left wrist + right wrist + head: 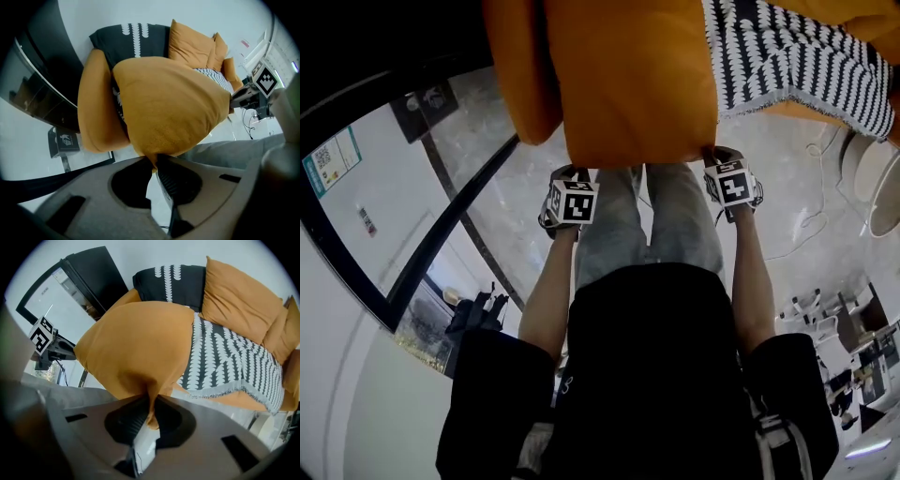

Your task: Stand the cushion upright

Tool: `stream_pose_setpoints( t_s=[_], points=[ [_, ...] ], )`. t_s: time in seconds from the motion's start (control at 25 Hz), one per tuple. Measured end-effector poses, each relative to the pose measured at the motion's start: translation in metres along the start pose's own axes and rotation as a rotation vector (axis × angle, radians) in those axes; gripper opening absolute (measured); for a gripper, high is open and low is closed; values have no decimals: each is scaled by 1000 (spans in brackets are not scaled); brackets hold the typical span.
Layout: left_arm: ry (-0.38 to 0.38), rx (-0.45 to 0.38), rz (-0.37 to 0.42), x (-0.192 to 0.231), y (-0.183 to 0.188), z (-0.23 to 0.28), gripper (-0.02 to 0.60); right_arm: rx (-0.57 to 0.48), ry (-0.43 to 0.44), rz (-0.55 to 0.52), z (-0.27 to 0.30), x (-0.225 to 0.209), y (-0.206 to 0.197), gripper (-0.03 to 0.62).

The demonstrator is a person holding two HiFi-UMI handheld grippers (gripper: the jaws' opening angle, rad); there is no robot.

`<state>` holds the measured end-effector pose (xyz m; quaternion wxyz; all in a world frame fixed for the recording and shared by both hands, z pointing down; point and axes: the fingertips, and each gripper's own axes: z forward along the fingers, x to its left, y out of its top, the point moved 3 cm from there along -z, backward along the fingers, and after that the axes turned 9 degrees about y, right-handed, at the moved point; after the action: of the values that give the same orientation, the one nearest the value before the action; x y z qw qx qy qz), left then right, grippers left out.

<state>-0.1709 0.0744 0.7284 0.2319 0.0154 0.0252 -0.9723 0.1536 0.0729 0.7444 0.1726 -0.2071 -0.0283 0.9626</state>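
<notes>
Two grips: your left gripper (154,161) pinches one near corner of the orange cushion (628,84) and your right gripper (150,405) pinches the other. Both pairs of fingers (169,180) are closed on only a thin fold of fabric.
Cushion place: it is lifted and hangs between the two grippers, in front of the sofa (220,401) and beyond your legs (647,225). No view shows whether its far edge touches the seat.
Slip risk: each hold is small and the filling looks heavy. If one fold slides out, the cushion probably swings on the other corner and can drop to the floor (787,197).
Tilt risk: if one hand goes higher than the other, the cushion turns sideways and will not stand straight.
Throw risk: the black-and-white throw (225,362) lies just beside the cushion. A dragging edge can catch it and pull it off the seat.
Slump risk: the cushion is soft, so without support behind it may fold or fall forward.
Head view only: both grippers are about level with each other, one at each corner. The pinch itself is hidden there.
Left gripper view only: the fold between its fingers, and the right gripper at the far corner.
Right gripper view only: its own pinch, the black patterned cushion (171,282) and the orange back cushions (239,301), where support is available.
</notes>
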Motion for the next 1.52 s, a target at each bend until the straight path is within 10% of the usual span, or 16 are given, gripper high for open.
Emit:
stream_pose_setpoints(
  t_s=[0.84, 1.52],
  points=[
    [121, -307, -178, 56, 115, -143, 35, -352, 43, 115, -150, 8, 128, 25],
    [238, -602, -236, 140, 246, -218, 35, -582, -33, -16, -234, 3, 290, 26]
  ],
)
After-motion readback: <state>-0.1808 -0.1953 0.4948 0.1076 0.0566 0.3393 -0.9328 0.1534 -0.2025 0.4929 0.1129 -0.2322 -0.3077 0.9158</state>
